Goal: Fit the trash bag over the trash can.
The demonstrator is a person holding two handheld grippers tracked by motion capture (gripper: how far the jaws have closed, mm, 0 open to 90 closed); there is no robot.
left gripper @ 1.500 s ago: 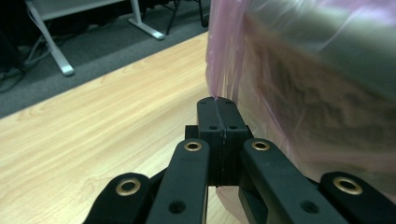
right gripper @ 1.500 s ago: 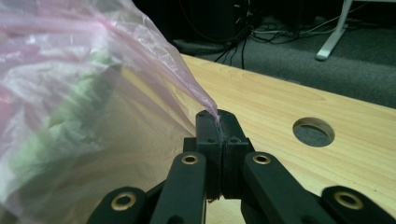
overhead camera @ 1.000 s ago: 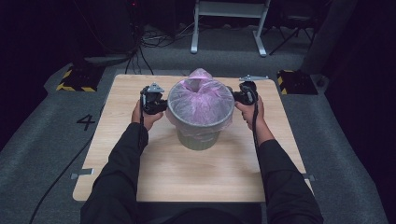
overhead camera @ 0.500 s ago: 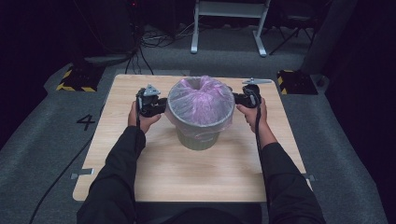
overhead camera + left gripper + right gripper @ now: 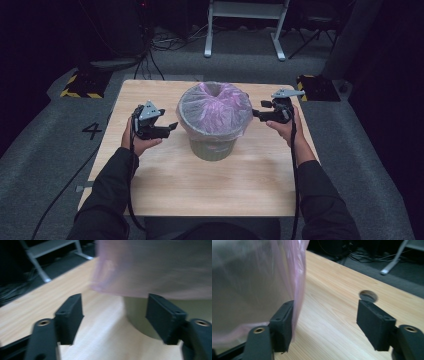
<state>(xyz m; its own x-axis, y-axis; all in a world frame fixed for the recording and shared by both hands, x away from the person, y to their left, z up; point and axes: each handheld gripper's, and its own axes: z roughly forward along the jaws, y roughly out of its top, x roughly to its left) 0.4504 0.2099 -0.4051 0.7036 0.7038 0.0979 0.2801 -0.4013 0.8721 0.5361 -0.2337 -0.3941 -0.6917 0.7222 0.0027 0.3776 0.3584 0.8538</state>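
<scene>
The bin [image 5: 214, 134] is standing mid-counter [image 5: 165, 185], its pink bag [image 5: 215, 107] draped over the rim. The left gripper [image 5: 167, 128] and right gripper [image 5: 256, 114] are flanking it, their jaws having just been opening, apart with nothing between them. To finish well, both should be backing straight outward so neither snags the film.

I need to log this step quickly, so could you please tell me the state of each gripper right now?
Left gripper: open, jaws just opened, holding nothing, beside the bin.
Right gripper: open, jaws just opened, holding nothing, the pink bag beside one jaw.
</scene>
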